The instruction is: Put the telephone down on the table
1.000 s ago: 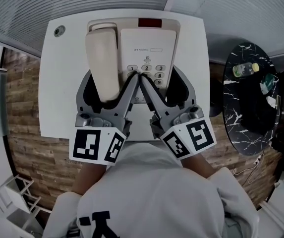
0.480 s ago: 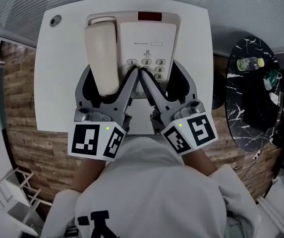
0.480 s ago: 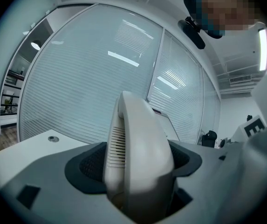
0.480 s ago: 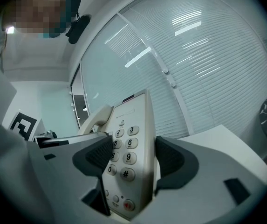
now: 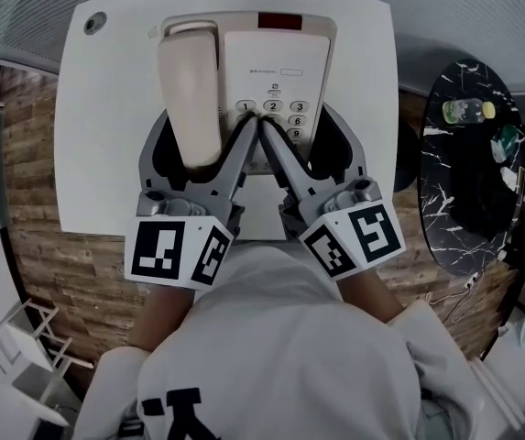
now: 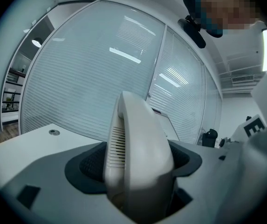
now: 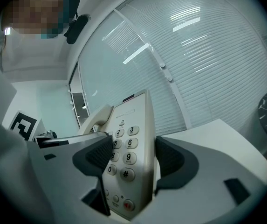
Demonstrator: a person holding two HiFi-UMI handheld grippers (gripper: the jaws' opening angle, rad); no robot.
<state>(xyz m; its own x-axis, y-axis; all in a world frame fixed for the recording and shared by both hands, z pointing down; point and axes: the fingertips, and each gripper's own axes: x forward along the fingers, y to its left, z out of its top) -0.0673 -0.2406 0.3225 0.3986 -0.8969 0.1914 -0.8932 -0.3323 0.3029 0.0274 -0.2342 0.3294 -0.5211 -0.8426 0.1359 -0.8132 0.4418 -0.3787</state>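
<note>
Telephone [image 5: 280, 71] is by the counter's [image 5: 106, 136] far edge. Your left hand-held gripper [image 5: 202, 140] clamps its handset [image 5: 189, 81]. Your right hand-held gripper [image 5: 306, 140] clamps its keypad side.

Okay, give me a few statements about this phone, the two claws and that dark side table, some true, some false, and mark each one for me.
1. The left claw is closed around the cream plastic handset. True.
2. The right claw is open and holds nothing. False: it is shut on the keypad side of the cream push-button telephone.
3. In the head view, the handset lies to the right of the keypad. False: it lies to the left of it.
4. A clear plastic bottle with a yellow cap sits on the black marbled round side table. True.
</note>
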